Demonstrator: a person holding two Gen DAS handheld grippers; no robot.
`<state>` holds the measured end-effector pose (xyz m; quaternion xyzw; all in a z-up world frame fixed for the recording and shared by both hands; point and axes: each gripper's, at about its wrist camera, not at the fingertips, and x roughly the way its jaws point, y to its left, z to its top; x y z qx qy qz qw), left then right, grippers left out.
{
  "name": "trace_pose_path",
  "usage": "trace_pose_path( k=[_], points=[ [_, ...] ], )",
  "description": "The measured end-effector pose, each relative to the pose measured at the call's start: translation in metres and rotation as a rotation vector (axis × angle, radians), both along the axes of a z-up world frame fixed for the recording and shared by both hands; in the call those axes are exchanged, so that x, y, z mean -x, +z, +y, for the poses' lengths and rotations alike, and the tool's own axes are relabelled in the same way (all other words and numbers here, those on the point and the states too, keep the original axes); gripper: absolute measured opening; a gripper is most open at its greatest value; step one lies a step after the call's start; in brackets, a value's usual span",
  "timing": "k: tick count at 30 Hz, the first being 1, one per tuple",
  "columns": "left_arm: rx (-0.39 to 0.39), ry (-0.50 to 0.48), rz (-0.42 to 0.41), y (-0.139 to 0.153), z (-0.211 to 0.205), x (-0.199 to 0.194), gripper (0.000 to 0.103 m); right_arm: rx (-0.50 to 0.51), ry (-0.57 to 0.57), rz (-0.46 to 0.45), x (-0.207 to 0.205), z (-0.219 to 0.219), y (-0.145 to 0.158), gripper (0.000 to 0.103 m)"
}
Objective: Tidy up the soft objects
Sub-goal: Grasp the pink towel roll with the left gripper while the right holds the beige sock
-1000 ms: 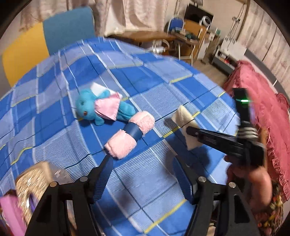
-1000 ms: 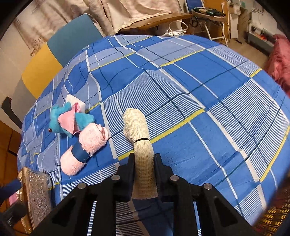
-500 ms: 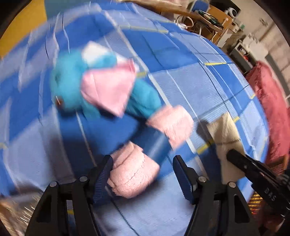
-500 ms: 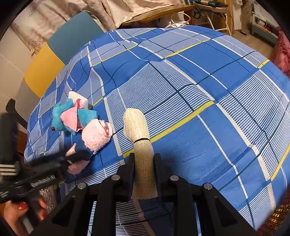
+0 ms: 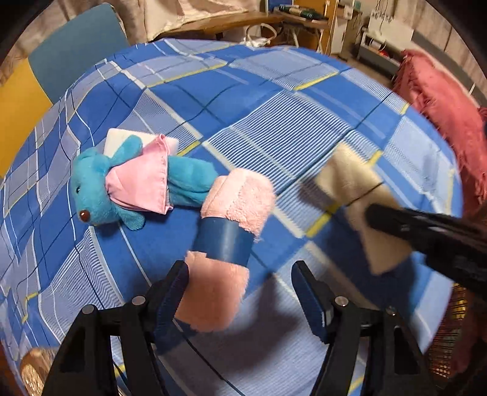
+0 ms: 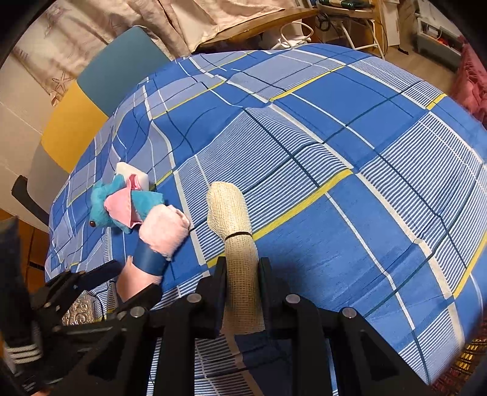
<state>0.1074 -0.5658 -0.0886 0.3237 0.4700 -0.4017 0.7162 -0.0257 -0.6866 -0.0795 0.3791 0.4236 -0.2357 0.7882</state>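
A rolled pink towel [image 5: 226, 243] with a blue band lies on the blue plaid cloth [image 5: 274, 115]. My left gripper [image 5: 242, 289] is open, its fingers on either side of the towel's near end. The towel also shows in the right wrist view [image 6: 158, 240]. A blue plush toy [image 5: 121, 185] in a pink cloth lies just beyond it, on a white block [image 5: 117, 138]. My right gripper [image 6: 242, 280] is shut on a rolled beige mesh cloth [image 6: 236, 231] that rests on the plaid cloth. That roll also shows in the left wrist view [image 5: 359, 195].
A silver patterned tin [image 6: 79, 310] sits at the near left edge. A blue and yellow chair [image 6: 100, 91] stands behind the surface. A red blanket [image 5: 441, 100] lies at the right. A desk with clutter [image 6: 274, 18] is at the back.
My left gripper has moved in towards the pink towel, and its fingers now straddle the towel's near end. My right gripper holds the beige roll in much the same place.
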Motion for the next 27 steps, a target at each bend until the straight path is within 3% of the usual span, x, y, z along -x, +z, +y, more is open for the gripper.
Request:
trace_pose_path(
  k=[2, 7, 8, 9, 13, 19, 27],
  points=[
    [-0.006, 0.032, -0.04, -0.004, -0.004, -0.009, 0.071, 0.006, 0.002, 0.002, -0.001, 0.0, 0.001, 0.02],
    [0.004, 0.042, -0.03, -0.013, -0.011, -0.021, 0.071, 0.006, 0.014, -0.005, -0.003, 0.001, 0.002, 0.02],
    [0.003, 0.052, -0.002, -0.019, -0.011, -0.022, 0.065, 0.01, 0.016, -0.003, -0.004, 0.001, 0.002, 0.02],
    [0.0, 0.06, 0.028, -0.025, -0.011, -0.022, 0.052, 0.012, 0.016, -0.002, -0.004, 0.001, 0.002, 0.02],
    [0.028, 0.11, 0.054, -0.026, 0.001, -0.021, 0.044, 0.017, 0.018, -0.007, -0.005, 0.002, 0.002, 0.02],
    [0.094, 0.154, 0.091, -0.006, 0.023, -0.011, 0.038, 0.047, 0.031, 0.006, -0.007, 0.004, 0.003, 0.02],
    [0.287, 0.113, 0.16, 0.042, 0.062, 0.037, 0.038, 0.082, 0.056, 0.008, -0.009, 0.009, 0.005, 0.02]
  ],
)
